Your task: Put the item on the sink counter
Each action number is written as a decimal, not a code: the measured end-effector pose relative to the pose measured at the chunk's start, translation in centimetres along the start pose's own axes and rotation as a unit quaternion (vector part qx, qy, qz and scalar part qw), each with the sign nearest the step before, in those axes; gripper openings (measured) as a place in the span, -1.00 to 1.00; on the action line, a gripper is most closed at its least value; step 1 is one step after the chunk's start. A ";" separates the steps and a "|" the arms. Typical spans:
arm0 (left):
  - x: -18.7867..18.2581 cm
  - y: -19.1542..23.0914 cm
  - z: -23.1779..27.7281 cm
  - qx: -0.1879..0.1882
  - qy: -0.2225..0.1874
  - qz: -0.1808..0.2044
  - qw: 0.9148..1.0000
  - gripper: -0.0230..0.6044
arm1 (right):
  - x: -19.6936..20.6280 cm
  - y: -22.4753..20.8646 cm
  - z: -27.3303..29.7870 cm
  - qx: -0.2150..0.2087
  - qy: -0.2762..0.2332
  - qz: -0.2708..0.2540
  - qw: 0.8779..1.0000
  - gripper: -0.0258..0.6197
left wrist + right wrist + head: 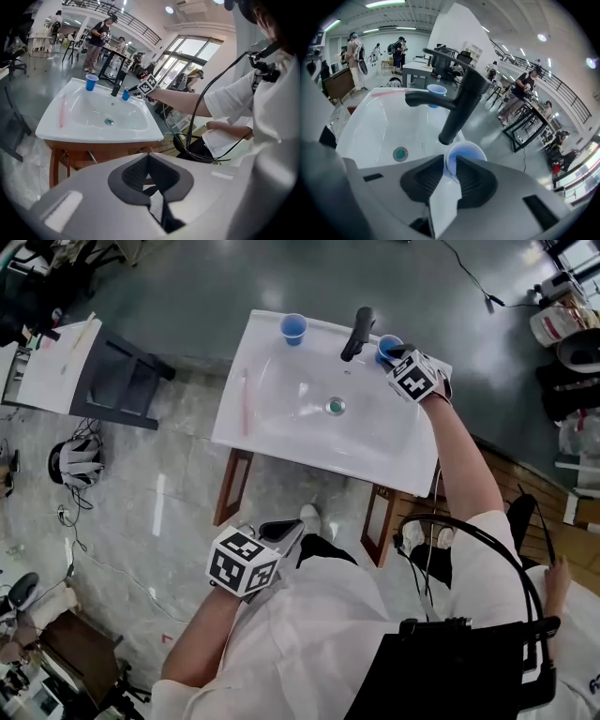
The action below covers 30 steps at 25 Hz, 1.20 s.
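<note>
A: On the left rim of the sink (281,444), what is that?
B: One thin pink stick (246,401), lying near-to-far. It's too small to name, and nothing touches it.
A: And the left claw (286,532)?
B: It's on the near side by the person, well apart from the sink. Its jaws are together with nothing between them.
A: Cups?
B: Two, both blue and upright, mouths up. The left cup (293,329) stands on the far tabletop (323,337), left of the single black faucet (357,333). The right cup (465,152) is just right of the faucet's base, at the far right corner.
A: Who has that one?
B: The right claw (449,171). Its jaws are narrowed onto the cup's near wall, one outside and the other seemingly over the mouth. So it pinches the rim and doesn't span the whole cup.
A: Is it set down?
B: It's over the tabletop, but I can't tell whether its base rests there.
A: What does the next move turn on?
B: I'd say this: the cup sits straight ahead of the right claw, between its jaws. Its long axis is vertical and the faucet is close on its left. Letting go calls for a clean pull back toward the near right, so the rim isn't dragged over. The left hand is far too distant to help.
</note>
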State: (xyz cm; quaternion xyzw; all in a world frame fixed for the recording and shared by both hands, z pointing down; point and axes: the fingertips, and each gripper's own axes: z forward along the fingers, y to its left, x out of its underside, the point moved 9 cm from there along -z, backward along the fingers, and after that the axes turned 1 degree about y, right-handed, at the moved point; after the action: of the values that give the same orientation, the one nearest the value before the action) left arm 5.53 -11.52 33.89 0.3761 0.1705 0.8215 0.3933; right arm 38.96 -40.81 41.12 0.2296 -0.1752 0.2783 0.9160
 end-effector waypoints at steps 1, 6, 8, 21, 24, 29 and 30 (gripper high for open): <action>0.1 0.1 0.0 0.000 -0.001 -0.003 1.000 -0.91 | -0.1 -0.1 0.3 -0.003 0.000 0.001 1.000 -0.69; 0.9 0.4 0.2 0.003 -0.005 -0.013 1.000 -0.91 | -0.1 -0.1 0.3 -0.014 -0.005 0.022 1.000 -0.84; 1.3 0.4 0.3 0.008 -0.007 -0.012 1.000 -0.91 | 0.1 0.2 0.1 -0.009 -0.008 0.024 1.000 -0.84; 8.0 -2.4 -4.0 0.039 -0.006 0.049 0.998 -0.91 | -2.1 12.3 -9.6 -0.007 -0.027 0.008 1.000 -0.85; 10.7 -3.0 -5.8 0.052 -0.005 0.073 0.996 -0.91 | -2.5 16.9 -12.8 0.002 -0.027 0.009 1.000 -0.85; 15.4 -3.6 -8.5 0.057 0.000 0.095 0.994 -0.91 | -4.1 24.9 -16.5 0.001 -0.033 -0.003 0.999 -0.85; 16.3 -3.9 -9.0 0.057 0.003 0.100 0.993 -0.91 | -4.4 26.4 -17.2 0.000 -0.035 -0.007 0.999 -0.85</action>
State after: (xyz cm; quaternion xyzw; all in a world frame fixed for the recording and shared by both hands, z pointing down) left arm -5.85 3.73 33.60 0.4107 0.1802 0.8466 0.2867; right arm 23.26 -14.23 33.32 0.2408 -0.2055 0.2636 0.9112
